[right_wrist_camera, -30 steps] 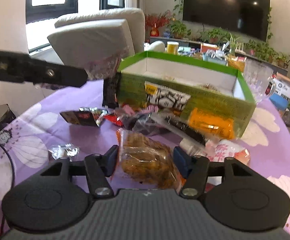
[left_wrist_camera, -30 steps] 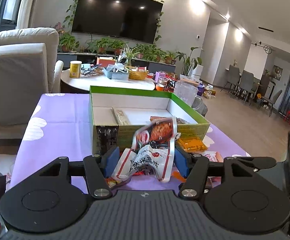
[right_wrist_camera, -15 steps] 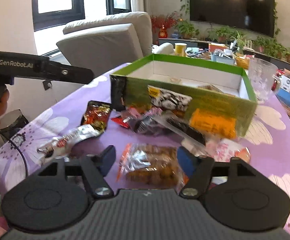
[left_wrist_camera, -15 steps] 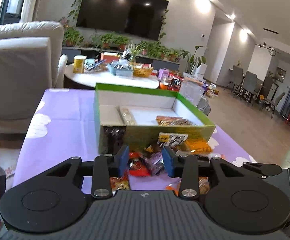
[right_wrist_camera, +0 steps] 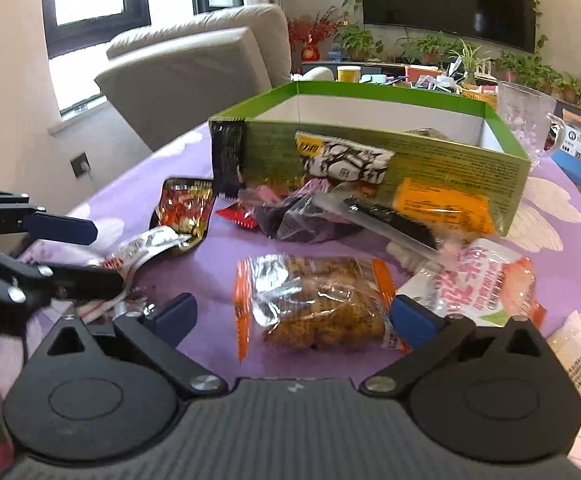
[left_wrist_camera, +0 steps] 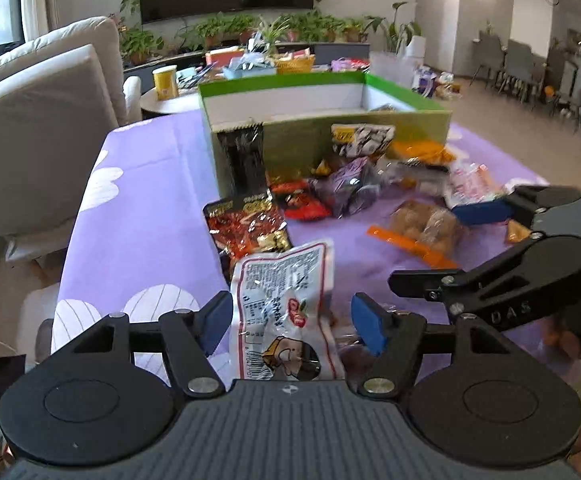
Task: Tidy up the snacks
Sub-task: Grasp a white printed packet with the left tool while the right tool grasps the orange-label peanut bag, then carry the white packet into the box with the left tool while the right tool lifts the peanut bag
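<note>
Left wrist view. Item: white snack packet (left_wrist_camera: 286, 312), lower centre, lying on the tabletop (left_wrist_camera: 142, 216) inside my left tool (left_wrist_camera: 290, 322), whose jaws have just opened wide and grip nothing. Purpose, I judge: parked short of the green box (left_wrist_camera: 410, 120), upper centre, pending sorting.

We see a table under a purple cloth (right_wrist_camera: 562, 256) printed with white flowers. On it stands an open green box (right_wrist_camera: 450, 160), white inside. Loose snack packets lie on the cloth in front of the box: a red and gold packet (right_wrist_camera: 182, 208), a dark purple packet (right_wrist_camera: 290, 224), an orange packet (right_wrist_camera: 442, 204) touching the box wall, a black and white packet (right_wrist_camera: 342, 160) leaning on that wall, a clear bag of brown pieces with orange edges (right_wrist_camera: 318, 300), a white and pink packet (right_wrist_camera: 486, 276) just beside it, and a white packet with red print (left_wrist_camera: 286, 304) near the table's edge.
</note>
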Tool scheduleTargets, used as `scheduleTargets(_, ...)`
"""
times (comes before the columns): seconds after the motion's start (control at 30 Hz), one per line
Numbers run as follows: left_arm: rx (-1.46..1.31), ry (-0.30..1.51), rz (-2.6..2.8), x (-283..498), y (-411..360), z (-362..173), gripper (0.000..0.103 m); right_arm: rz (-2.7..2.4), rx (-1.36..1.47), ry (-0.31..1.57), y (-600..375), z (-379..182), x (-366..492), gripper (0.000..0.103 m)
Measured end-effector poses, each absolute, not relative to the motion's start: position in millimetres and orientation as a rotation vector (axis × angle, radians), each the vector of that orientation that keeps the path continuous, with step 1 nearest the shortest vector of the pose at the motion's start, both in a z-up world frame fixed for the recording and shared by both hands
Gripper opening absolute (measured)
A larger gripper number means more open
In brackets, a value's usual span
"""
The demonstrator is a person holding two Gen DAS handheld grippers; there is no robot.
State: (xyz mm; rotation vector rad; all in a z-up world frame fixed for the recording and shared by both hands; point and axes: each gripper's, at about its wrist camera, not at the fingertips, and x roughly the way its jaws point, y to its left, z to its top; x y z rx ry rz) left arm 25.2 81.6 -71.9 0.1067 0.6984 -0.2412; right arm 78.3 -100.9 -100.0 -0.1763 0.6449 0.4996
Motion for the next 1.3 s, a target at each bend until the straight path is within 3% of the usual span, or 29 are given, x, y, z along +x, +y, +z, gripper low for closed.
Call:
scheduleTargets(0.37, 0.016, 0.733, -0.163, 35.9, 99.4, -83.2, 0.062, 0.467, -0.21, 0.641, -96.1, -102.0, 79.8, 0.049)
scheduleTargets(0.47, -0.021, 0.728, -0.2, 33.4, 101.8, -80.9, 0.047, 0.459, -0.223, 0.612, -95.7, -101.7, 77.2, 0.048)
scheduleTargets(0.67, -0.034, 0.677, -0.238, 26.7, 99.3, -71.1, 0.036, 0.504, -0.212, 0.606, -101.2, -92.5, 70.5, 0.048)
scheduleTargets(1.3, -0.001, 0.486, -0.286, 38.3, 83.8, -26.5, 0.036, 0.497, -0.146, 0.483, -117.0, -54.8, 74.2, 0.047)
